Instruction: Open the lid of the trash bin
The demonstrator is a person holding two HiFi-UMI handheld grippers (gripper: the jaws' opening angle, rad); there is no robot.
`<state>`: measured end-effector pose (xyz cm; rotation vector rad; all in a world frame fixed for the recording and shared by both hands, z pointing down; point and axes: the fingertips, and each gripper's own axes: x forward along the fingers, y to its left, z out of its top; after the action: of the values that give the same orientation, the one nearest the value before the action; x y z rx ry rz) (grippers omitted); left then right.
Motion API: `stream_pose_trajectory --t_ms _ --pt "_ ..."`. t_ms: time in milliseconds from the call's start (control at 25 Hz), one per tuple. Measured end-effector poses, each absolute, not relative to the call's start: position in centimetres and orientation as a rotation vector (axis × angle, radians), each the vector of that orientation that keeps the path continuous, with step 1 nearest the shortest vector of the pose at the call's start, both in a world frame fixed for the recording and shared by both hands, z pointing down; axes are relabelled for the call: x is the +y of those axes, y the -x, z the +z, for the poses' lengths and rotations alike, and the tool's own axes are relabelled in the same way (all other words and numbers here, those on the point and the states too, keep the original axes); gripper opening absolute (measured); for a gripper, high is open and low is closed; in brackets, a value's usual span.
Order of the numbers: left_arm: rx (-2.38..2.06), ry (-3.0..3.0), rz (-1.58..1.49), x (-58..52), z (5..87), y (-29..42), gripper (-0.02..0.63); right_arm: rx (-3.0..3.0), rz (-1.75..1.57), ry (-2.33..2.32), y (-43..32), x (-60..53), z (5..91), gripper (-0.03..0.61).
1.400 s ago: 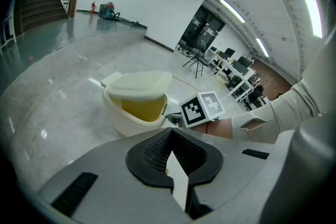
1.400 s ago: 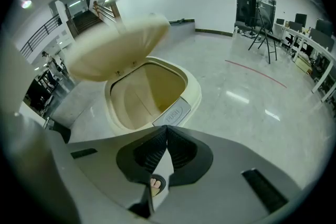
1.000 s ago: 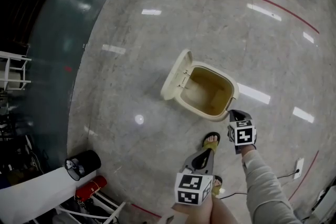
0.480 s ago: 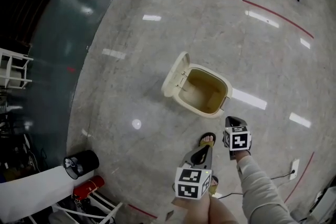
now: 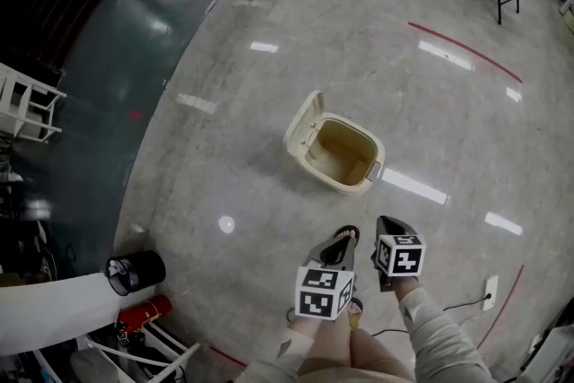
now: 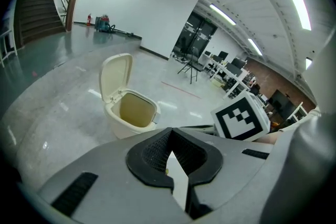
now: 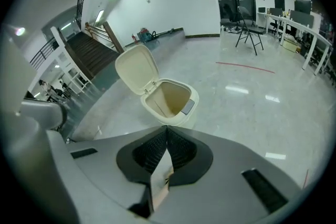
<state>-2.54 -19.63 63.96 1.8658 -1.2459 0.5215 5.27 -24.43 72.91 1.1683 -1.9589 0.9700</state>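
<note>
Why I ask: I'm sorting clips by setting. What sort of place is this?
Probably a large office or lab hall: a wide polished floor with a red line, a staircase at one side, and desks with monitors at the far end.

The left tongs [image 6: 169,131] are pressed together at the tips. Beyond them, at 11 o'clock, the cream trash bin [image 6: 128,118] stands on the floor [image 6: 63,107], its lid [image 6: 116,77] raised upright.
</note>
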Motion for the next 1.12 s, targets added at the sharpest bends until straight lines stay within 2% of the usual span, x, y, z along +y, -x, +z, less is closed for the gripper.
stream_pose_trajectory --t_ms 600,1120 --pt "-1.291 -1.898 0.451 -12.8 55.3 1.9 0.005 -2.193 0.91 -1.146 -4.7 -13.8 56.5 0.005" --pt "-1.288 -1.995 0.428 -5.4 49.2 0.2 0.005 -2.42 0.724 -1.087 -4.4 -6.5 46.7 0.005"
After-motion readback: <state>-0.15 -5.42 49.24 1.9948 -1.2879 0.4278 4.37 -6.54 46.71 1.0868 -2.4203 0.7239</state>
